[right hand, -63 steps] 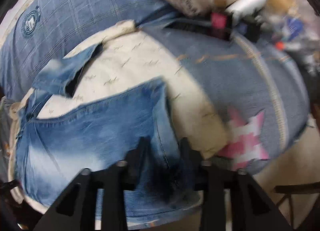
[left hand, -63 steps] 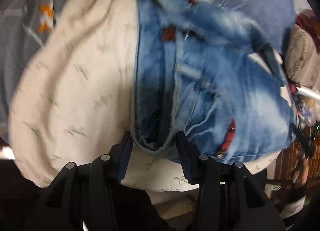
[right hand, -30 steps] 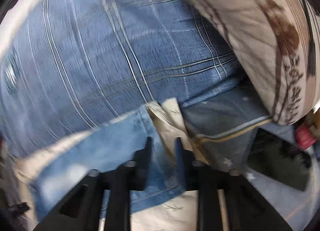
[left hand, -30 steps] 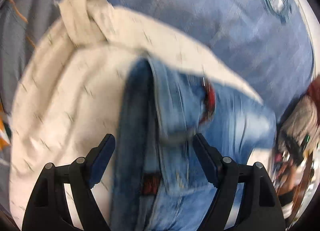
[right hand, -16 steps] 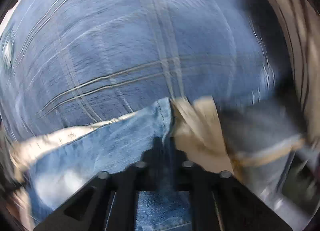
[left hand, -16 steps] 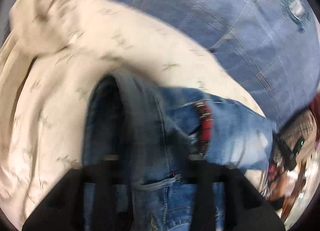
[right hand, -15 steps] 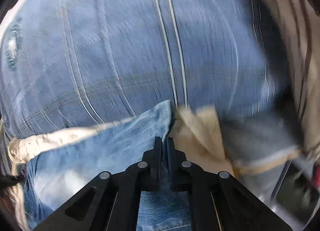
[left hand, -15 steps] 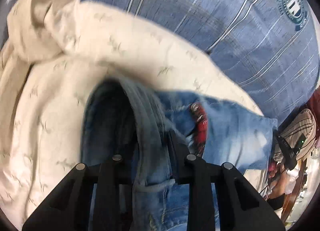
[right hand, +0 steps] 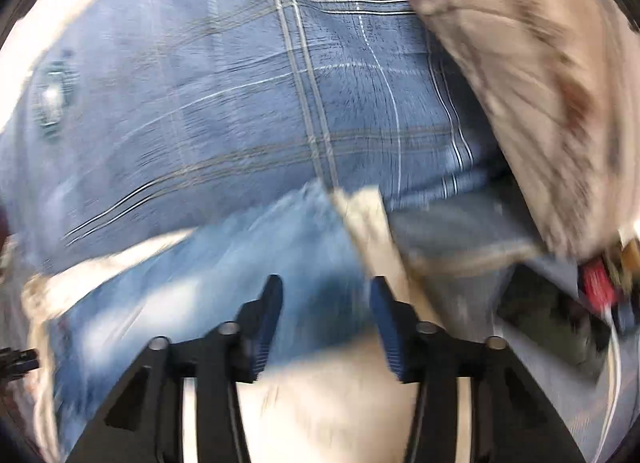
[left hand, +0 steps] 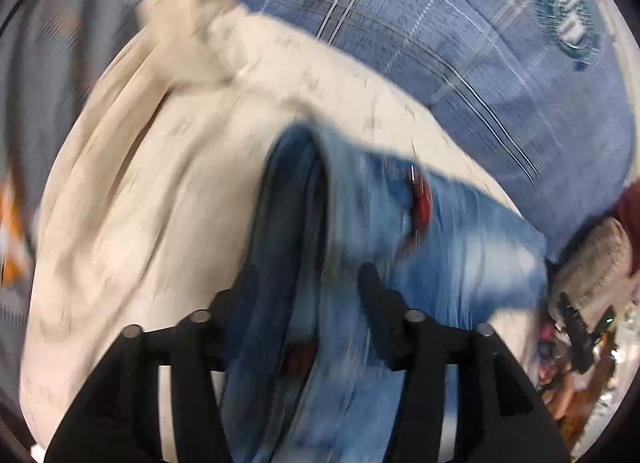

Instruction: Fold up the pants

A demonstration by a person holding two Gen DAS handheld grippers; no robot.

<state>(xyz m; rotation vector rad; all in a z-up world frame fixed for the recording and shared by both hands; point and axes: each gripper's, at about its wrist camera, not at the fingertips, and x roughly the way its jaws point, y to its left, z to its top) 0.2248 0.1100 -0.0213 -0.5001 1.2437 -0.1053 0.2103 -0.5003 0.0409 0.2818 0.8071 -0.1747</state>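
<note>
Left tool (left hand: 304, 283): jaws just parted, jeans (left hand: 460, 247) between, unpinched.
Right tool (right hand: 326, 303): likewise reopened, loose.
Progress: fold laid toward 12 o'clock; smoothing remains.

Both pairs of jaws just opened, after clamping half a second ago. Left gripper (left hand: 306, 283) now straddling the folded jeans (left hand: 460, 247) at lower centre, pads apparently off the denim. Right gripper (right hand: 326, 299) spread over the jeans' corner (right hand: 280, 247), released at lower centre.
</note>
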